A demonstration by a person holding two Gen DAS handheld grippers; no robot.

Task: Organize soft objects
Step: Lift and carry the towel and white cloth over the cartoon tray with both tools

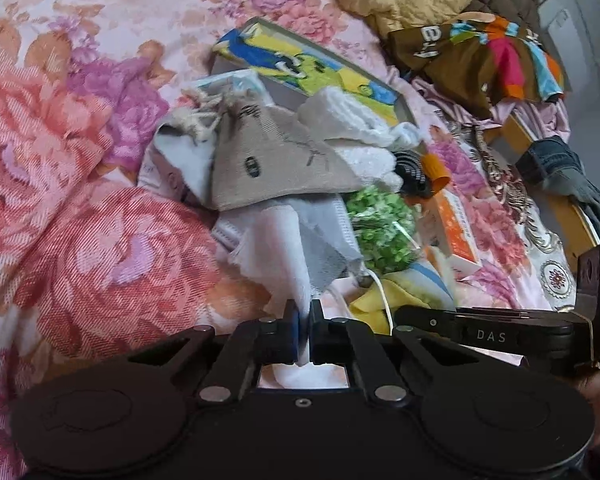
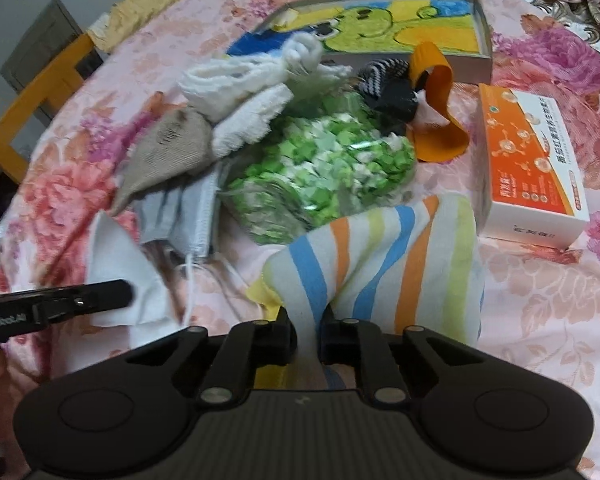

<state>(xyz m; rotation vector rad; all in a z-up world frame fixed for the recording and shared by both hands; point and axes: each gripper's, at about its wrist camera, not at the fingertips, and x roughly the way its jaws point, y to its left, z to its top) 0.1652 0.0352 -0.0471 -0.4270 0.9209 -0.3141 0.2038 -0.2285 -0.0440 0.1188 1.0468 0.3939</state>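
Observation:
My left gripper [image 1: 305, 330] is shut on a white cloth [image 1: 278, 248] that hangs up from its jaws; the cloth also shows in the right wrist view [image 2: 124, 272]. My right gripper [image 2: 308, 334] is shut on a striped towel [image 2: 384, 264] with blue, orange and green bands. A pile of soft things lies ahead: a beige drawstring pouch [image 1: 268, 160], a grey face mask [image 2: 184, 216], a white knitted cloth [image 2: 252, 92], a clear bag of green bits [image 2: 324, 164], and a black striped item [image 2: 388, 84] with an orange strap [image 2: 440, 120].
A flowered bedspread [image 1: 80, 200] covers the surface. A shallow box with a green cartoon picture [image 2: 400, 24] lies at the back. An orange and white carton [image 2: 536, 168] stands at the right. Clothes [image 1: 480, 60] are heaped at the far right by a wooden frame [image 1: 560, 200].

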